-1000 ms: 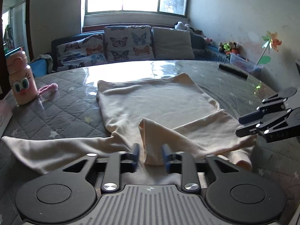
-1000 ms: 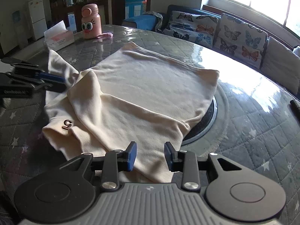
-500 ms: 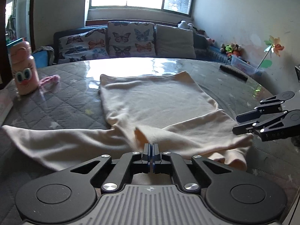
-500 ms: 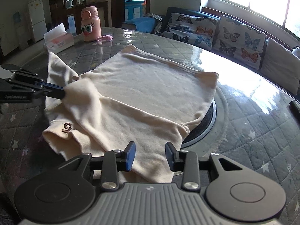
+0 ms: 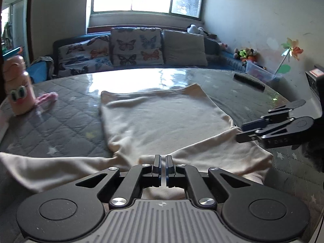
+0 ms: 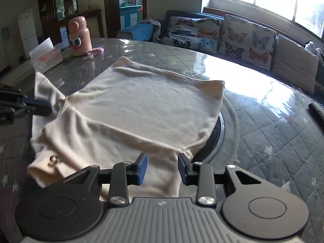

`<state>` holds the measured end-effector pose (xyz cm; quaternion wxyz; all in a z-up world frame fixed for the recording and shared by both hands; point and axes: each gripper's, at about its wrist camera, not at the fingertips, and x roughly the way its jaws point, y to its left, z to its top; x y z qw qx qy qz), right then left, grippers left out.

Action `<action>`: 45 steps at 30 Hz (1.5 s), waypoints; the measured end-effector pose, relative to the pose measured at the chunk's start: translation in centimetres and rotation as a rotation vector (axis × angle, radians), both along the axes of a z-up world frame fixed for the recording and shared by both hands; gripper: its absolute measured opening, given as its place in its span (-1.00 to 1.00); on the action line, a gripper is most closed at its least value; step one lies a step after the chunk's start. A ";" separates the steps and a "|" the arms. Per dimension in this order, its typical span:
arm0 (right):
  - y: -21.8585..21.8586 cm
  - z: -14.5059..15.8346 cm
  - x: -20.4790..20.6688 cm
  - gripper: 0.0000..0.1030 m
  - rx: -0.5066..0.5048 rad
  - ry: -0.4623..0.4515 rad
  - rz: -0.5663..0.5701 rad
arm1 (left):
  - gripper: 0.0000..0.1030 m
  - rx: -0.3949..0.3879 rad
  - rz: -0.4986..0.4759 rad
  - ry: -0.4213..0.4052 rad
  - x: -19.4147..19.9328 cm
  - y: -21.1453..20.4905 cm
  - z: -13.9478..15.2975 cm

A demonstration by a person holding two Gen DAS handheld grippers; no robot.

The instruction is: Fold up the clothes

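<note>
A cream long-sleeved top [image 5: 162, 117] [image 6: 145, 105] lies spread on the grey quilted table [image 5: 66, 125], with one sleeve folded across its near part. My left gripper [image 5: 161, 163] is pinched on the folded sleeve's edge, its jaws almost touching; its blue tip [image 6: 46, 107] shows at the cloth's left side in the right wrist view. My right gripper [image 6: 162, 168] is open just above the top's near hem with fabric under both fingers. From the left wrist it shows at the cloth's right edge [image 5: 242, 132]. The other sleeve [image 5: 40, 166] trails off to the left.
A pink cartoon bottle [image 6: 79, 37] [image 5: 19, 89], a pink hair tie [image 5: 46, 98] and a tissue box [image 6: 46, 58] stand on the table's far left. A black bar-shaped object [image 5: 249, 82] lies far right. A raised turntable rim [image 6: 220, 125] sits under the top. A sofa with butterfly cushions [image 5: 137, 48] is behind.
My left gripper shut on the raised sleeve fold and drew it down and toward me, so the fold now lies low. My right gripper moved in closer to the hem, still open.
</note>
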<state>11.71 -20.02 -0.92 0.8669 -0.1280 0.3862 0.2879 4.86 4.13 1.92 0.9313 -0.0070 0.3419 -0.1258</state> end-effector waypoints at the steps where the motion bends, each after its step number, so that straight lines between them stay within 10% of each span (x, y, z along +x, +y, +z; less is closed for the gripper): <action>1: 0.2 -0.2 0.3 -0.46 0.004 0.002 -0.001 | -0.91 0.000 -0.004 0.007 0.5 -0.2 -0.3; 22: -1.4 -0.9 -2.3 -0.68 -0.020 0.058 0.019 | -0.69 0.013 -0.006 0.042 0.7 0.0 -2.6; 30: 0.8 0.8 -3.1 -0.61 -0.018 0.008 0.089 | -0.11 0.030 0.097 -0.002 -1.9 3.1 -1.1; 45: 11.7 -1.4 -2.9 -0.44 -0.010 0.030 0.315 | -0.09 0.042 0.545 0.019 -3.1 14.8 -1.3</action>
